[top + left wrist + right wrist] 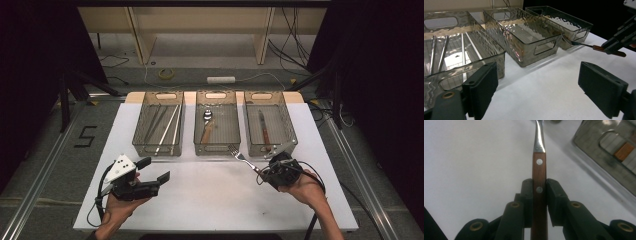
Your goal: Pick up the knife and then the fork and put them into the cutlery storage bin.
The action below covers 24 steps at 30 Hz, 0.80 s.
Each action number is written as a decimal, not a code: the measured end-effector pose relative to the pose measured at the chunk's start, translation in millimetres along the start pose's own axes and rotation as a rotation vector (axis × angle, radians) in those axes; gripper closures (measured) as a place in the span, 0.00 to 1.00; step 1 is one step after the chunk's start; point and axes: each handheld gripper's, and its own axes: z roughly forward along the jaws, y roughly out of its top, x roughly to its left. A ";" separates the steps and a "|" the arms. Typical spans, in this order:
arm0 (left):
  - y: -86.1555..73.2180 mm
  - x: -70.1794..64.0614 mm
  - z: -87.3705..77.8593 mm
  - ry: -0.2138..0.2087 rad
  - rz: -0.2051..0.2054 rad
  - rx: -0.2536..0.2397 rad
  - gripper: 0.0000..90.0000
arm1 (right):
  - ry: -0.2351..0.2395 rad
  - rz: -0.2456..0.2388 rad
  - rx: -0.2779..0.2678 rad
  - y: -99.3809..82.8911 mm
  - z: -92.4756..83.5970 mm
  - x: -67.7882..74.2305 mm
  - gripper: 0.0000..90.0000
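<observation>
A fork (244,159) with a wooden handle (539,167) and a metal neck is held above the white table (210,200). My right gripper (263,173) is shut on that handle, and its pads (527,195) press both sides. The tines point at the front right corner of the middle clear bin (216,145). In the left gripper view the fork (584,45) and the right gripper (617,42) hang at the far right. My left gripper (154,170) rests at the front left, open, with nothing between its jaws (542,85).
Three clear bins stand in a row at the back of the table. The left bin (145,145) holds long metal tongs, the middle one a wooden-handled spoon (206,125), the right bin (287,142) a wooden-handled knife (263,127). Dark curtains flank the table.
</observation>
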 end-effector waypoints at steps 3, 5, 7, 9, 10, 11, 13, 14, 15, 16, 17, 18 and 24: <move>-0.4 -0.1 0.5 0.001 0.001 0.000 0.18 | -0.006 0.011 -0.019 3.6 -5.0 -5.0 0.86; -0.3 0.0 0.8 0.001 -0.001 -0.001 0.18 | -0.011 0.018 -0.031 6.6 -8.0 -9.5 0.86; -0.4 0.1 0.9 0.002 -0.001 -0.001 0.18 | -0.016 0.029 -0.046 10.3 -11.2 -15.1 0.86; -0.1 0.0 1.0 0.004 -0.002 -0.005 0.18 | -0.025 0.043 -0.065 15.2 -14.1 -21.1 0.86; -0.1 0.0 0.9 0.003 -0.002 -0.003 0.18 | -0.029 0.048 -0.073 17.9 -15.6 -24.2 0.86; -0.2 -0.1 0.8 0.003 0.000 -0.001 0.18 | -0.033 0.056 -0.077 20.7 -16.8 -26.8 0.86; -0.2 0.1 0.5 0.004 0.001 -0.001 0.18 | -0.043 0.065 -0.083 26.4 -19.1 -32.5 0.86; 0.0 0.2 0.3 0.003 0.002 -0.001 0.18 | -0.046 0.068 -0.084 29.3 -20.3 -35.7 0.86; -0.1 0.1 0.5 0.003 -0.001 -0.004 0.18 | -0.053 0.072 -0.085 32.1 -21.2 -39.0 0.86; -0.3 0.3 0.4 0.004 0.001 -0.002 0.18 | -0.060 0.081 -0.086 34.9 -22.2 -42.5 0.86; -0.5 0.5 0.3 0.004 0.001 -0.001 0.18 | -0.063 0.093 -0.090 37.8 -22.9 -46.2 0.86; -0.5 0.6 0.2 0.004 -0.003 -0.002 0.18 | -0.067 0.100 -0.093 40.5 -23.4 -50.4 0.86; -0.6 0.1 0.4 0.003 0.000 0.001 0.18 | -0.092 0.159 -0.108 56.2 -24.3 -72.5 0.86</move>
